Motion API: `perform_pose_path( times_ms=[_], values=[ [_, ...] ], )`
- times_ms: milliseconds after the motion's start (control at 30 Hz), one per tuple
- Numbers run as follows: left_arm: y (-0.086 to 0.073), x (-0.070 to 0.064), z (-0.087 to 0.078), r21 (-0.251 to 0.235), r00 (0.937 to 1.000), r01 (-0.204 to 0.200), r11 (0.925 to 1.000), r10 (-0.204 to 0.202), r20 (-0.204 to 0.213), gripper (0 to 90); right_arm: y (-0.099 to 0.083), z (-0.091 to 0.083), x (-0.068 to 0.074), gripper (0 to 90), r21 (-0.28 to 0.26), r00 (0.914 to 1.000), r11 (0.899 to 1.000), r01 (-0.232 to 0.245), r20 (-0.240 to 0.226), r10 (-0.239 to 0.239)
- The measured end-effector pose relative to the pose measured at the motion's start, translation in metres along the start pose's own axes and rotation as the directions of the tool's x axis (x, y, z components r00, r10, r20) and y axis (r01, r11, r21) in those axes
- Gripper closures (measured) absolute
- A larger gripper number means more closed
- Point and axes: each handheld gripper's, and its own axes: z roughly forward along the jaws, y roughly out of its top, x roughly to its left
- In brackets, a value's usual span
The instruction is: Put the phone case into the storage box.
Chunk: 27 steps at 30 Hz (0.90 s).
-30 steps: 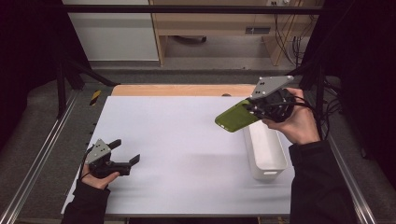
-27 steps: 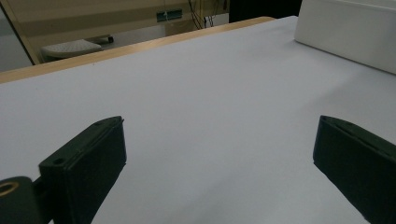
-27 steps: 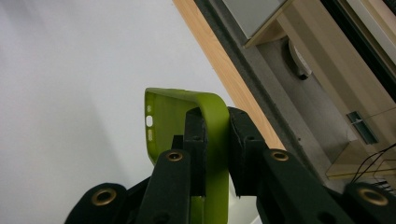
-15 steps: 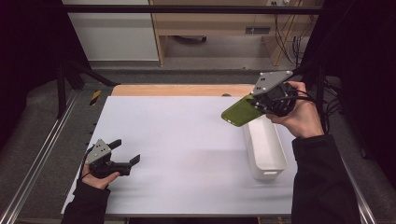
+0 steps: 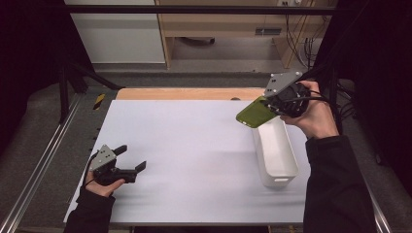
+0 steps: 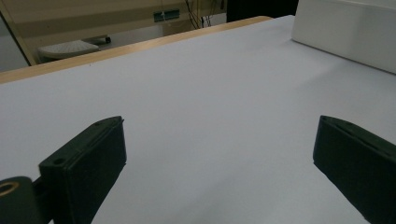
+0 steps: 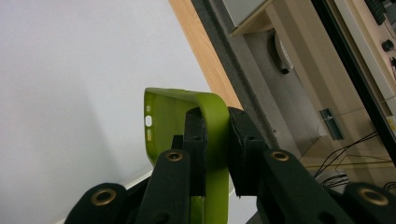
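Right gripper [image 5: 272, 108] pinches my green phone case [image 5: 255, 114] above the white bin [image 5: 275, 154] (likely for dropping in); left gripper [image 5: 128, 162] rests wide apart, idle.

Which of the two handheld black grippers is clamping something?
The right gripper: its jaws pinch the wall of a lime-green phone case above the white bin. The left gripper is open, holding nothing.

A: Phone case [image 5: 254, 115] colour?
B: Lime green, plain. Bin [image 5: 275, 154] white, table sheet [image 5: 194, 160] white w/ pale wood edge [image 5: 189, 93].
A: Grippers?
B: Both black; grey top plates, brass-coloured rivets on right gripper [image 7: 215, 135].
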Motion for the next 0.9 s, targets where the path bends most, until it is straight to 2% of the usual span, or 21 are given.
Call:
perform_pose_path(
  times_ms=[433, 700, 900],
  values=[
    [0.000, 0.000, 0.000, 0.002, 1.0000, -0.002, 1.0000, 0.002, 0.003, 2.5, -0.002, 0.003, -0.006, 78.7, 0.013, 0.9985, 0.999, 0.052, 0.014, -0.052],
    [-0.001, 0.000, 0.001, 0.003, 1.0000, -0.002, 1.0000, 0.002, 0.004, 2.5, -0.006, 0.005, -0.011, 78.6, 0.033, 0.9975, 0.997, 0.064, 0.026, -0.065],
    [-0.001, 0.000, 0.001, 0.004, 1.0000, -0.002, 1.0000, 0.002, 0.005, 2.4, -0.008, 0.007, -0.014, 78.6, 0.053, 0.9948, 0.994, 0.092, 0.039, -0.094]
  ],
)
